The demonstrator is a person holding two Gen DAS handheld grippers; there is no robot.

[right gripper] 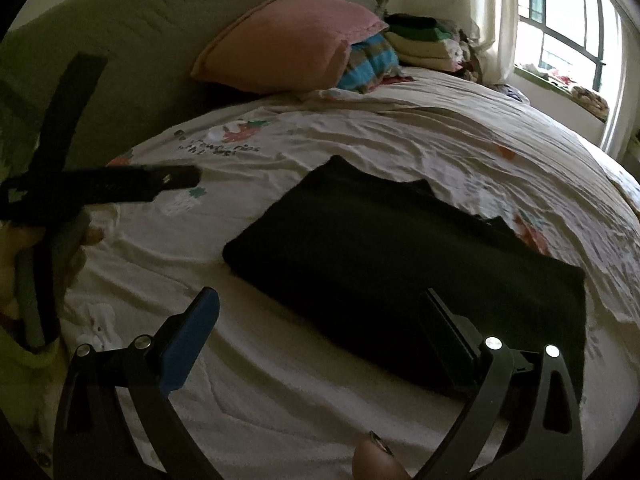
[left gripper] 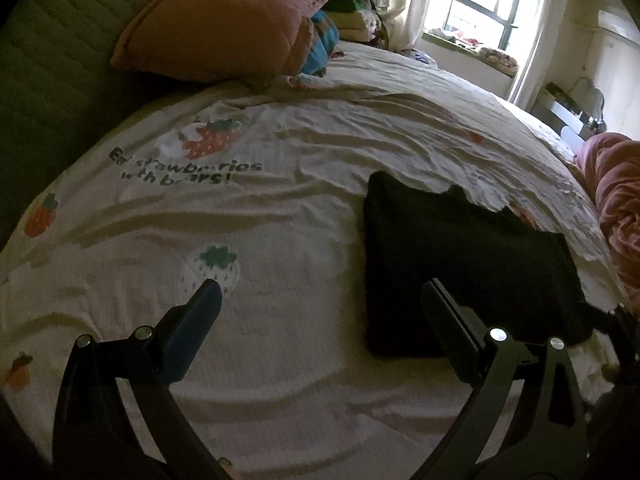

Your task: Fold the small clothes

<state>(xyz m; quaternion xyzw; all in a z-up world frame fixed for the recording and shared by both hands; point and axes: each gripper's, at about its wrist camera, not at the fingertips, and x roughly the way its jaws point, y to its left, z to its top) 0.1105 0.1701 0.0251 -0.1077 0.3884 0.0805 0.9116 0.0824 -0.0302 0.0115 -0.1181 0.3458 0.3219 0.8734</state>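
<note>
Strawberry-print bedsheet (left gripper: 280, 216), folded black garment (left gripper: 460, 264), "strawberries"

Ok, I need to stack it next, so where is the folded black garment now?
The folded black garment lies flat on the strawberry-print bedsheet, right of centre in both wrist views, under the right gripper and below the pink pillow.

Right finger of the right gripper (right gripper: 322, 316) hides the black garment's (right gripper: 400, 256) five-o'clock corner — the bedsheet lettering (right gripper: 218, 147) is blurred.
</note>
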